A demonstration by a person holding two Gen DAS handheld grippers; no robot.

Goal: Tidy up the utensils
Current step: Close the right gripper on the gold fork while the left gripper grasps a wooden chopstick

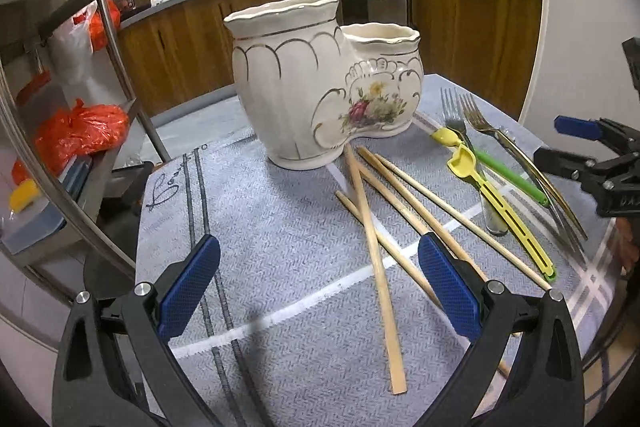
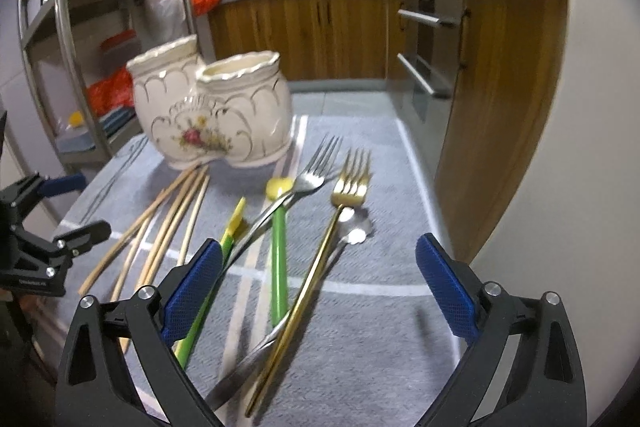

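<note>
I have both grippers hanging spread wide and empty above the cloth (image 1: 280, 227): the left gripper (image 1: 318, 289) over the loose chopsticks (image 1: 374, 247), the right gripper (image 2: 320, 287) over the gold fork (image 2: 350, 189), silver fork (image 2: 316, 167) and green spoon (image 2: 279, 251), presumably so each can drop onto its own pile. The two-cup ceramic holder (image 1: 320, 83) stands empty at the far end, chopstick tips just beside its base. The crossed, overlapping handles look likely to make a clean single pick awkward.
</note>
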